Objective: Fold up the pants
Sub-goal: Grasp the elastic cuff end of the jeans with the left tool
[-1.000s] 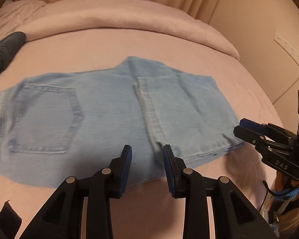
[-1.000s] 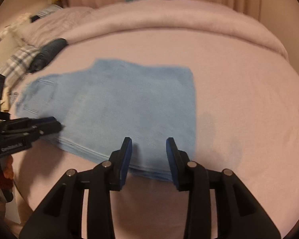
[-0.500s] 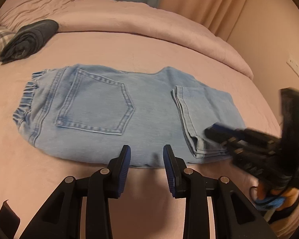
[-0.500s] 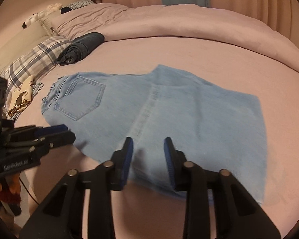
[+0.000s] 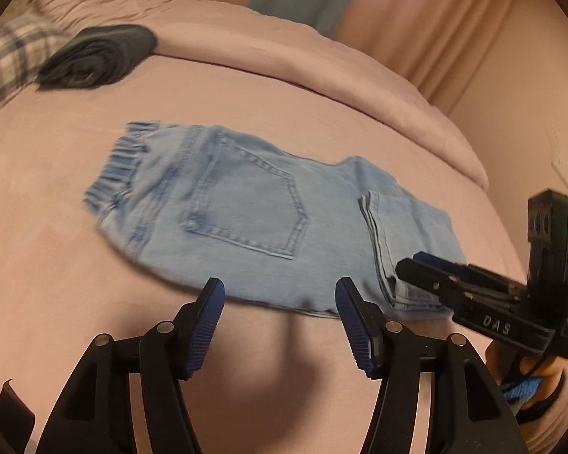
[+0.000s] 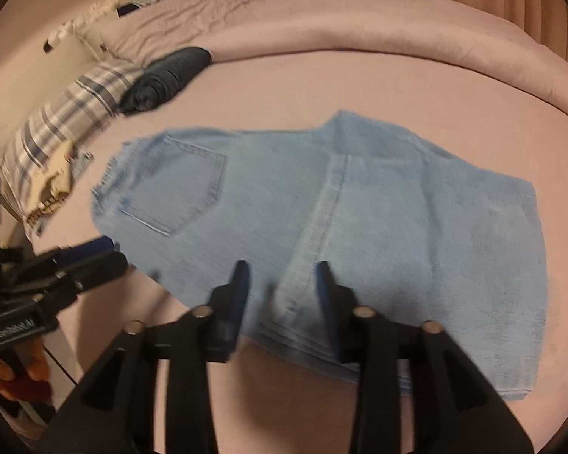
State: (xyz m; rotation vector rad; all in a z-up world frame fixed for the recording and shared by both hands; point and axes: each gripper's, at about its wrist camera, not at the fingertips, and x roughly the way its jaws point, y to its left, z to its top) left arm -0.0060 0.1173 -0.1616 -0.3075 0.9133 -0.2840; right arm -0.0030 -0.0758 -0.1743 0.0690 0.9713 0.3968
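White letters reading "DAS" run along the side of my right gripper [image 5: 416, 265] where it shows in the left wrist view; the white print on my left gripper [image 6: 110, 251], seen from the right wrist view, is too blurred to read. One pair of light blue denim pants [image 5: 269, 223], folded into a short flat stack with a single back pocket [image 5: 253, 212] facing up, lies on the pink bedspread [image 5: 246, 87]. My left gripper's jaws are opening, with nothing between them, just short of the near edge of the denim. My right gripper's jaws are opening too, straddling the pale seam at the near edge, pads not pressing it. Only the left view shows the green light on the right gripper's black housing [image 5: 553, 249] and the gathered waistband [image 5: 121, 166]. Only the right view shows the plaid pillow [image 6: 56, 128]. Both show one rolled dark garment [image 6: 166, 77] near the pillows.
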